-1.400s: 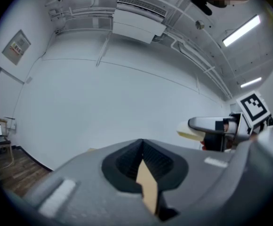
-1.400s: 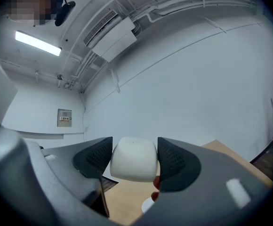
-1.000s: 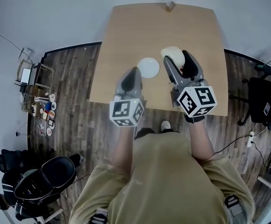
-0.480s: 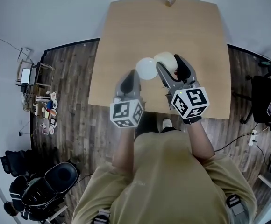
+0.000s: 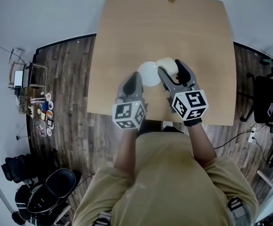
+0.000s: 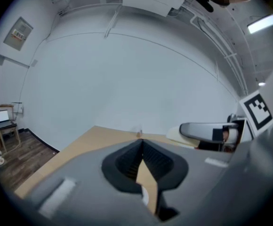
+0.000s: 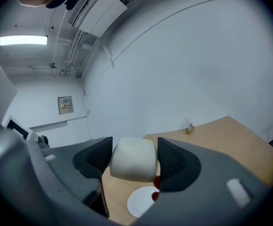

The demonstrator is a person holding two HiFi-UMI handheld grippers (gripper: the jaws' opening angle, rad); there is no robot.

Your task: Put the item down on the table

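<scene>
The right gripper [image 5: 169, 66] is partly open, its two jaws pressed on the sides of a pale cream, rounded block [image 7: 132, 160] that sits squarely between them. The block is held off the light wooden table [image 5: 193, 36], toward the near edge, beside and above a small white round plate [image 5: 148, 73]. The left gripper [image 6: 141, 144] hovers nearby – jaws together, holding nothing.

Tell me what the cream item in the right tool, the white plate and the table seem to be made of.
Cream item: probably glazed ceramic, smooth with soft sheen; plastic is possible. White plate: likely ceramic, plain and smooth. Table: wood or laminate, matte tan, even surface.
</scene>
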